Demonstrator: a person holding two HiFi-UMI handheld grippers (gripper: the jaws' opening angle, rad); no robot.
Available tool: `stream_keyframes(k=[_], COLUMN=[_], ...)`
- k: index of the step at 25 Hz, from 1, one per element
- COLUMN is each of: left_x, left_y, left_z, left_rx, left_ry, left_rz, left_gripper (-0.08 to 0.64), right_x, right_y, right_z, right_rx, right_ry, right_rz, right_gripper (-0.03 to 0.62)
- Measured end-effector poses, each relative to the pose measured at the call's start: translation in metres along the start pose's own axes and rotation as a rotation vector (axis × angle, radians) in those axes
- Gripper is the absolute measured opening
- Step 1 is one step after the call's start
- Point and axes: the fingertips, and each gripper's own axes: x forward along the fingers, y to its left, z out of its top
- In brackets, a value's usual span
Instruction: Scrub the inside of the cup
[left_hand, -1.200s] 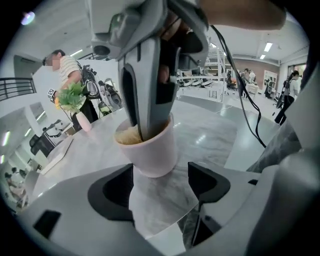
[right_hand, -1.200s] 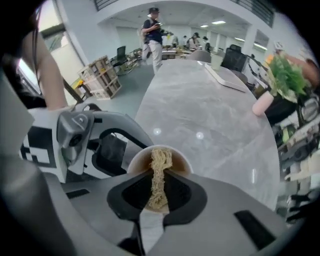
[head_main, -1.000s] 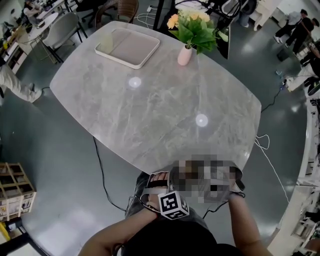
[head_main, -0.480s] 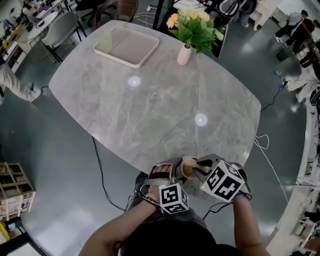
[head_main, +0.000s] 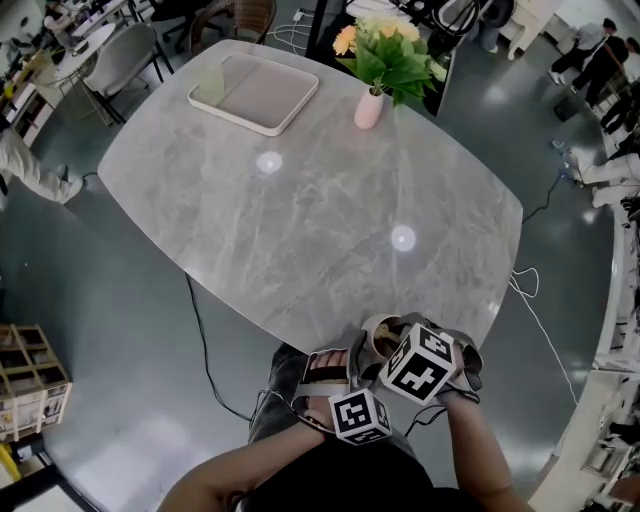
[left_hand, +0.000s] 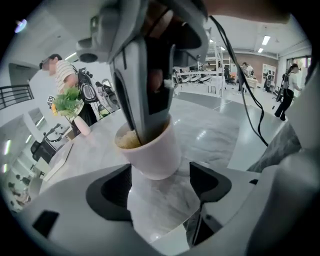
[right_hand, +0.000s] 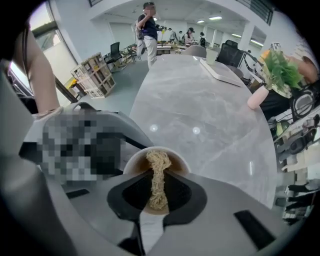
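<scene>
The smooth, white, round cup (left_hand: 155, 152) is at the grey marbled desk's (head_main: 300, 220) near edge. The left claw (left_hand: 160, 186), jaws wide, clamps its lower wall; the right claw (right_hand: 159, 195), pointing down, pinches 1 tan, stringy scrubber (right_hand: 159, 172) dipped inside.

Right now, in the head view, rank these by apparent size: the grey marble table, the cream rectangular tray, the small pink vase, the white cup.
1. grey marble table
2. cream rectangular tray
3. small pink vase and white cup: unranked. They look alike, and the cup is nearer and partly hidden.
</scene>
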Motion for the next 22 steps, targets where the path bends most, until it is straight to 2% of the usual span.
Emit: stream_keyframes(k=[3,7,13,15,19,22], left_x=[0.0,0.006,0.012,0.012,0.009,0.004], left_y=[-0.004,0.009,0.012,0.012,0.011,0.007], left_z=[-0.004,-0.001,0.005,0.005,0.002,0.002], left_rx=[0.026,0.048,0.123,0.108,0.024,-0.044], left_ry=[0.006,0.003,-0.026,-0.027,-0.005,0.009], left_rz=[-0.003,-0.008,-0.067,-0.067,-0.028,-0.001], left_gripper=[0.371,0.373,0.383,0.383,0.376,0.359], right_x=[0.0,-0.009,-0.029,-0.036,-0.039,-0.03], right_y=[0.008,0.021,0.023,0.022,0.004,-0.001], right_z=[-0.003,0.001,0.003,0.003,0.002,0.0], right_rx=[-0.089,-0.167,-0.236,-0.21,0.006,0.075], right_ry=[0.006,-0.063,-0.092,-0.115,-0.136,-0.1], right_rz=[0.053,0.129,0.129,0.136,0.087,0.047], right_gripper=[0.06,0.06,0.06,0.06,0.06,0.06])
